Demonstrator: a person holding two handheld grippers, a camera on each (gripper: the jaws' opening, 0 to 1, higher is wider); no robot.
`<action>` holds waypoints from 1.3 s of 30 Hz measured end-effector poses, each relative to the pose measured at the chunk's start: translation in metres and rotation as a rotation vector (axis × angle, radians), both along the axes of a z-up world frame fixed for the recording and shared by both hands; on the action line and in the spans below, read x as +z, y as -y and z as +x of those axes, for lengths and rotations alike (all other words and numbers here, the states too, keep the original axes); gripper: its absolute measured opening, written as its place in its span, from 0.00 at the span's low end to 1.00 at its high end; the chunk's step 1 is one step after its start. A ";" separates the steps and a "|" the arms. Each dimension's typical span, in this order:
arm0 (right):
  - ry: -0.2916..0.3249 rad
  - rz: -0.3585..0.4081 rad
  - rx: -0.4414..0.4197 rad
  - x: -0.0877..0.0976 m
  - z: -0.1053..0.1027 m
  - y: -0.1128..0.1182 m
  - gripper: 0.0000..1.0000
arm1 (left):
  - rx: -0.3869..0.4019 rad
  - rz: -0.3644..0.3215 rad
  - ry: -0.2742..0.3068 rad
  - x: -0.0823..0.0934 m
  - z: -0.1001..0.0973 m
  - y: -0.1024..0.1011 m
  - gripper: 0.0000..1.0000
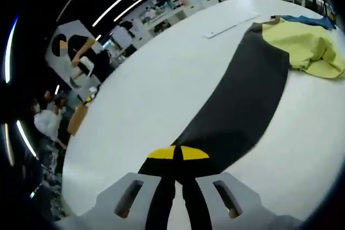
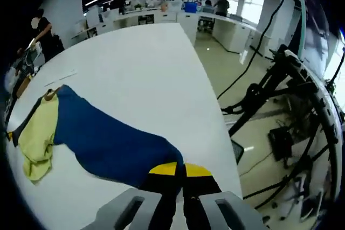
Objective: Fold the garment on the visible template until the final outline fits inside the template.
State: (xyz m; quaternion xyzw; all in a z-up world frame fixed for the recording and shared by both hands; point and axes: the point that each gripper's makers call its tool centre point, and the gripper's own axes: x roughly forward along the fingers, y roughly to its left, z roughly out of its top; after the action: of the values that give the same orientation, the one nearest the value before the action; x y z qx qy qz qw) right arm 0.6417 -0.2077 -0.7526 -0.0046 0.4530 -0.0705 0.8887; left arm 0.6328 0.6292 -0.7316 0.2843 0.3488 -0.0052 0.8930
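Note:
A garment lies on the white table (image 1: 161,90), made of a yellow middle (image 1: 307,49), a black part (image 1: 242,95) and a blue part (image 1: 310,21). My left gripper (image 1: 178,153) is shut on the near end of the black part, which stretches away to the yellow bunch. In the right gripper view the blue part (image 2: 108,144) runs from the yellow cloth (image 2: 38,133) to my right gripper (image 2: 180,171), which is shut on its end. The yellow middle is crumpled. A sliver of black (image 2: 21,122) shows beyond it.
A thin pale strip (image 1: 226,28) lies flat on the table past the garment, also the strip (image 2: 62,77). The table edge (image 2: 215,106) runs close to my right gripper, with floor, cables and a black stand (image 2: 285,79) beyond. People and desks fill the background.

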 end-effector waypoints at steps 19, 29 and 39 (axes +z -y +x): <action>0.114 0.089 0.153 0.013 0.020 -0.039 0.35 | -0.025 -0.211 0.094 0.012 0.005 0.031 0.20; 0.188 0.175 0.370 0.030 0.013 -0.115 0.73 | -0.074 -0.448 0.166 0.024 -0.004 0.072 0.52; 0.204 0.259 0.558 0.040 -0.003 -0.189 0.96 | -0.166 -0.551 0.205 0.038 -0.020 0.108 0.76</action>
State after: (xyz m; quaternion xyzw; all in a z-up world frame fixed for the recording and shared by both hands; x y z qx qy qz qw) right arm 0.6391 -0.0187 -0.7125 -0.0084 0.3480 0.2338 0.9078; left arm 0.6126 0.5208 -0.6938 0.0579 0.2180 -0.1438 0.9636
